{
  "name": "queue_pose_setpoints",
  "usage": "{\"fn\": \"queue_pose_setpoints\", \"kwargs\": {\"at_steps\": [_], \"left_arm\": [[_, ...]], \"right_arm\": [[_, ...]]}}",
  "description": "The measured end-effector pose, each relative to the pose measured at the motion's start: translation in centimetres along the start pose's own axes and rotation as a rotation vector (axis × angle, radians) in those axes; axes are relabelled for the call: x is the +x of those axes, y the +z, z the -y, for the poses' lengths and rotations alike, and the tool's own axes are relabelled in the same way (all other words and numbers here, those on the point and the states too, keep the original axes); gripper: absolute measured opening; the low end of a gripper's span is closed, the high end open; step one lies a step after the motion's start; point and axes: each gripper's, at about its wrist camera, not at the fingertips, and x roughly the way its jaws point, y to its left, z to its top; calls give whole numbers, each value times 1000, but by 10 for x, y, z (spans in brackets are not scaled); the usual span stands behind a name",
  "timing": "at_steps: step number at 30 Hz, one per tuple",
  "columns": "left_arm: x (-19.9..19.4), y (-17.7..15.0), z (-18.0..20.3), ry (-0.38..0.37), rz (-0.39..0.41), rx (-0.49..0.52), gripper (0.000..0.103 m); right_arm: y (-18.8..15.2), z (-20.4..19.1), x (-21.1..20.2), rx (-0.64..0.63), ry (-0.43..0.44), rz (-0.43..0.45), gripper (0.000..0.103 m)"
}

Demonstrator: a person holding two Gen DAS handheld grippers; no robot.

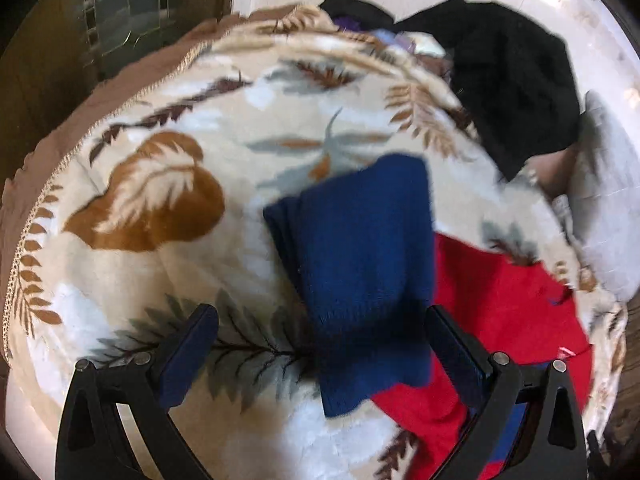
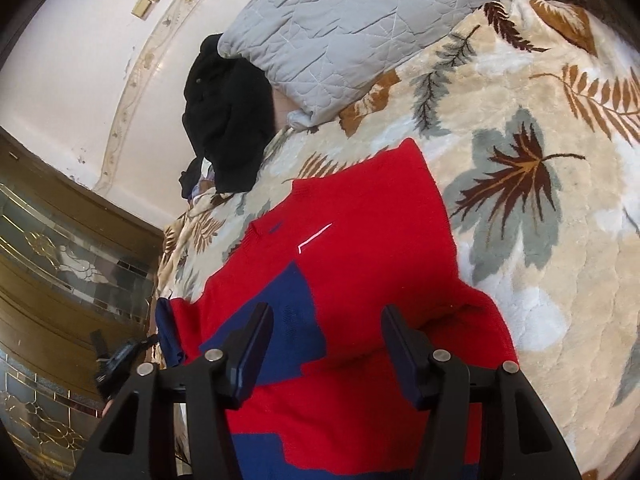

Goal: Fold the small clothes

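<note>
A red and blue knit sweater (image 2: 360, 240) lies on a leaf-patterned blanket (image 2: 520, 160). In the left wrist view its blue sleeve (image 1: 360, 264) stretches out across the blanket, with the red body (image 1: 500, 312) to the right. My left gripper (image 1: 322, 320) is open, its fingers on either side of the sleeve's near part, not closed on it. My right gripper (image 2: 326, 320) is open just above the sweater's red body, by a blue patch (image 2: 288, 312); nothing is held.
A heap of black clothes (image 1: 512, 80) lies at the blanket's far edge; it also shows in the right wrist view (image 2: 228, 120). A grey quilted pillow (image 2: 352, 28) lies beside it. A wooden cabinet with glass panels (image 2: 60, 260) stands beside the bed. The blanket (image 1: 160, 200) spreads left of the sleeve.
</note>
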Motion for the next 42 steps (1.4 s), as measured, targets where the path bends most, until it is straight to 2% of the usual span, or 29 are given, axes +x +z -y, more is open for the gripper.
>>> {"fn": "queue_pose_setpoints", "kwargs": {"at_steps": [1, 2, 3, 4, 6, 10, 14, 19, 24, 30, 32, 33, 34, 35, 37, 39, 42], "left_arm": [[7, 0, 2, -11, -19, 7, 77], [11, -1, 3, -27, -35, 9, 59], [17, -2, 5, -88, -74, 6, 27], [18, -2, 6, -110, -84, 5, 22], [10, -4, 13, -106, -49, 42, 14], [-14, -5, 22, -162, -26, 96, 9], [-50, -6, 38, -285, -29, 143, 9], [-98, -9, 82, -420, -35, 205, 9], [-131, -15, 150, -574, -79, 230, 9], [-153, -26, 259, -717, -176, 311, 12], [-154, -28, 286, -724, -237, 340, 28], [-153, -27, 290, -736, -245, 338, 33], [-157, -26, 293, -758, -229, 332, 34], [-163, -24, 292, -770, -193, 330, 35], [-172, -21, 285, -763, -134, 337, 49], [-175, -19, 275, -741, -90, 347, 50], [-162, -18, 248, -655, -55, 365, 50]], "right_arm": [[0, -1, -1, -7, -4, 5, 60], [1, -1, -1, -13, -6, 8, 60], [1, -1, -1, -17, -9, 10, 60], [2, -1, -2, -20, -9, 12, 60], [3, -2, -2, -21, -3, 17, 60], [3, -7, -2, -44, -5, 26, 60], [2, -14, -1, -66, 4, 26, 60], [-1, -19, 4, -74, 26, 11, 60], [1, -16, -2, -59, 39, 31, 60], [10, 0, -14, -7, 42, 65, 60], [15, 9, -19, 30, 49, 77, 62], [16, 13, -21, 54, 54, 82, 68], [18, 17, -23, 75, 62, 87, 73], [20, 20, -25, 93, 73, 90, 74], [23, 26, -27, 115, 86, 91, 74], [26, 30, -27, 126, 81, 91, 74], [29, 33, -23, 129, 70, 90, 74]]}}
